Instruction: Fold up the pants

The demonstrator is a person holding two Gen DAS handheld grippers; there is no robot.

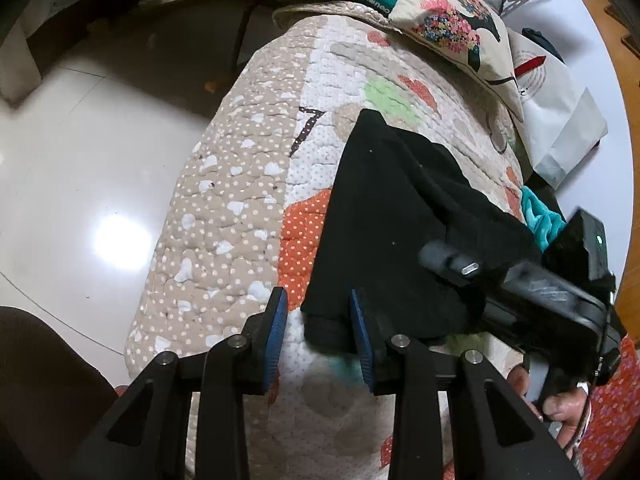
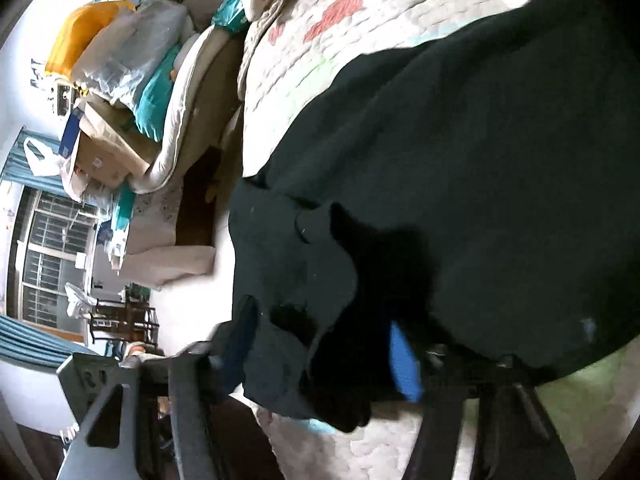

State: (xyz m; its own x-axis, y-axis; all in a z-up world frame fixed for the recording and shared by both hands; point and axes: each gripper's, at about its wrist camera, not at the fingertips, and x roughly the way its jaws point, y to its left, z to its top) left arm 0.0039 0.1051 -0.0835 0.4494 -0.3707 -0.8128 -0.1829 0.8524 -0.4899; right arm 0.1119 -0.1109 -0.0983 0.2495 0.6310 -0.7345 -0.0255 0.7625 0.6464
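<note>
Black pants (image 1: 384, 216) lie folded on a quilted patchwork cover (image 1: 240, 200). My left gripper (image 1: 318, 308) is open, its blue pads on either side of the pants' near left corner, just above the quilt. The right gripper's body (image 1: 552, 296) shows in the left wrist view, resting on the pants' right side. In the right wrist view the pants (image 2: 460, 160) fill the frame; my right gripper (image 2: 324, 344) is open with bunched black fabric lying between its blue pads (image 2: 404, 356).
A floral cushion (image 1: 456, 20) and white bags (image 1: 560, 96) lie at the quilt's far end. A teal cloth (image 1: 540, 216) sits to the right. A glossy white floor (image 1: 80, 200) lies to the left. Boxes and bags (image 2: 112, 100) are piled beyond the bed.
</note>
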